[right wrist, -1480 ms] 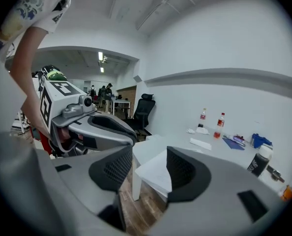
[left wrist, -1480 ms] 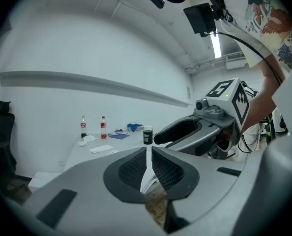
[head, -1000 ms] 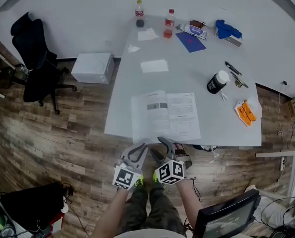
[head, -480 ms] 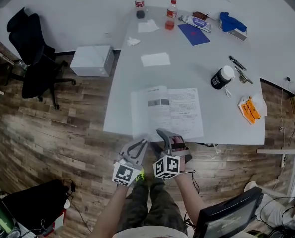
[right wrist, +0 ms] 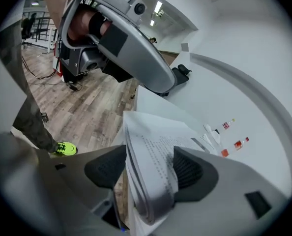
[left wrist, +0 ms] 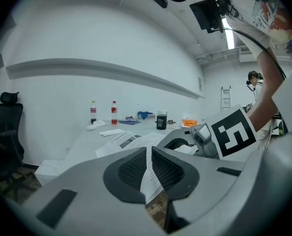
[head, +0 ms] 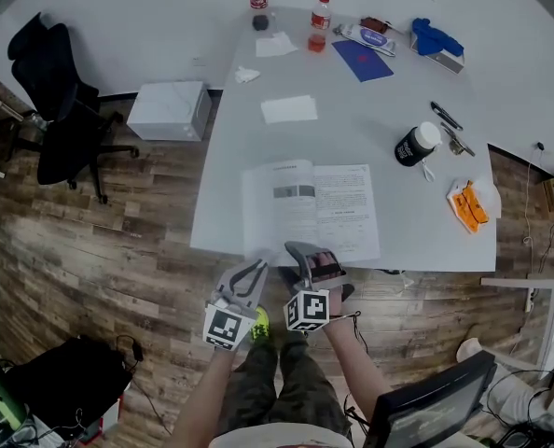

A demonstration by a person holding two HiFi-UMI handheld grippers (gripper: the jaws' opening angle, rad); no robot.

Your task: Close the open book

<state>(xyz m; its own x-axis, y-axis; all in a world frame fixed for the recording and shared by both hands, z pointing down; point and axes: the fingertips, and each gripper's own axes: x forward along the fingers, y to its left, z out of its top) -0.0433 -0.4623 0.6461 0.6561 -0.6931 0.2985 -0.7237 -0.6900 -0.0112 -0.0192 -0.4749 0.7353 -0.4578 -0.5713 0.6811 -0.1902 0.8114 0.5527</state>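
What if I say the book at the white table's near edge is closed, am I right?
No, the book lies open, its pages showing, in the head view. It is at the white table's near edge.

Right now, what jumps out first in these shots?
The open book lies flat at the near edge of the white table. The right claw straddles the book's near page edge; its jaws have just been opening wide and the pads are not pressing. The left claw hangs shut beside it, just off the table edge.
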